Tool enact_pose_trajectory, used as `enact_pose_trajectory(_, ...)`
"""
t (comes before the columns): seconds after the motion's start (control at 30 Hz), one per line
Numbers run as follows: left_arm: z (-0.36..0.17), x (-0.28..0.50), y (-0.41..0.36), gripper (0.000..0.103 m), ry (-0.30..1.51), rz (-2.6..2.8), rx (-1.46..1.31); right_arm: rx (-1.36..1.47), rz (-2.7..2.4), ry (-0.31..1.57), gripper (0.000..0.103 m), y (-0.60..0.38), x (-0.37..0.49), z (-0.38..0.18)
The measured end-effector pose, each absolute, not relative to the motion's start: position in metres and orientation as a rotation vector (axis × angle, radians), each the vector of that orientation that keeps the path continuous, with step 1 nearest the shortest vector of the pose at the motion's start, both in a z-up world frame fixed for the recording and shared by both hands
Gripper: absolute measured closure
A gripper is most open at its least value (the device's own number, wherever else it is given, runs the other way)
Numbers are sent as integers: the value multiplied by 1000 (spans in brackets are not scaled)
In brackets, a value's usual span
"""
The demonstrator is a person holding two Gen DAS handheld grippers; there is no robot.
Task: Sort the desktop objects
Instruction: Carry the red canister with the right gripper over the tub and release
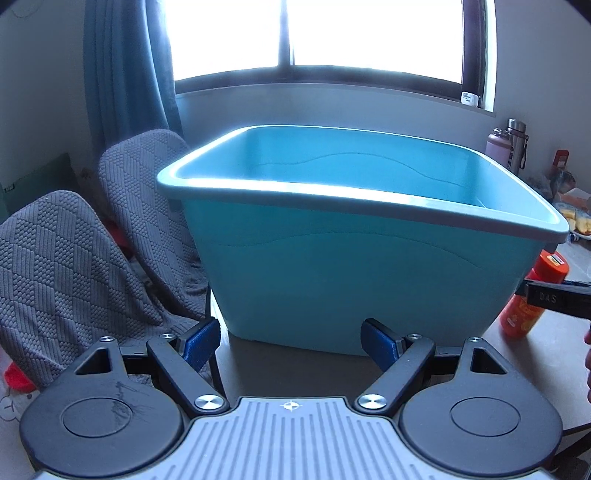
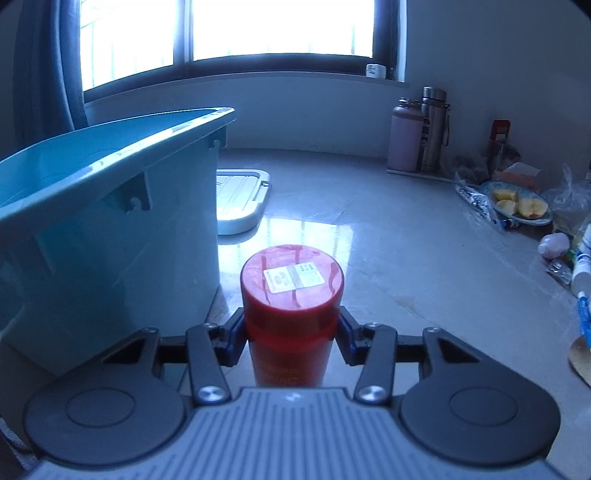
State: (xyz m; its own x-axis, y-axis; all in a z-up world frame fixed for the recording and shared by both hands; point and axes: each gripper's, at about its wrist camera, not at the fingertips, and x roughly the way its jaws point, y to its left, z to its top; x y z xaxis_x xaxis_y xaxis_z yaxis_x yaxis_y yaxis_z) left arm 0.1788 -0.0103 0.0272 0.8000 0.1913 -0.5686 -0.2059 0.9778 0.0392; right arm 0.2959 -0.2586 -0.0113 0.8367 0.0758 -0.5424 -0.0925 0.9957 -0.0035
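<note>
Glossy grey table beneath a bright window.

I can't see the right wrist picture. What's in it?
The right tool is shut around a red bottle standing on the table, right next to a big blue tub. Farther back sit two flasks and a plate of fruit.
</note>
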Motion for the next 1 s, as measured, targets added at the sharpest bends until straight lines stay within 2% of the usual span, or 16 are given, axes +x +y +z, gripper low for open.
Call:
enact_pose_trajectory(0.4,21,180,14,18,627,154,-49,7,-19,561,54,-263,260,14)
enact_pose_trajectory(1.0,42,153,64,18,611,53,-52,-54,-71,379,54,-203,176,130)
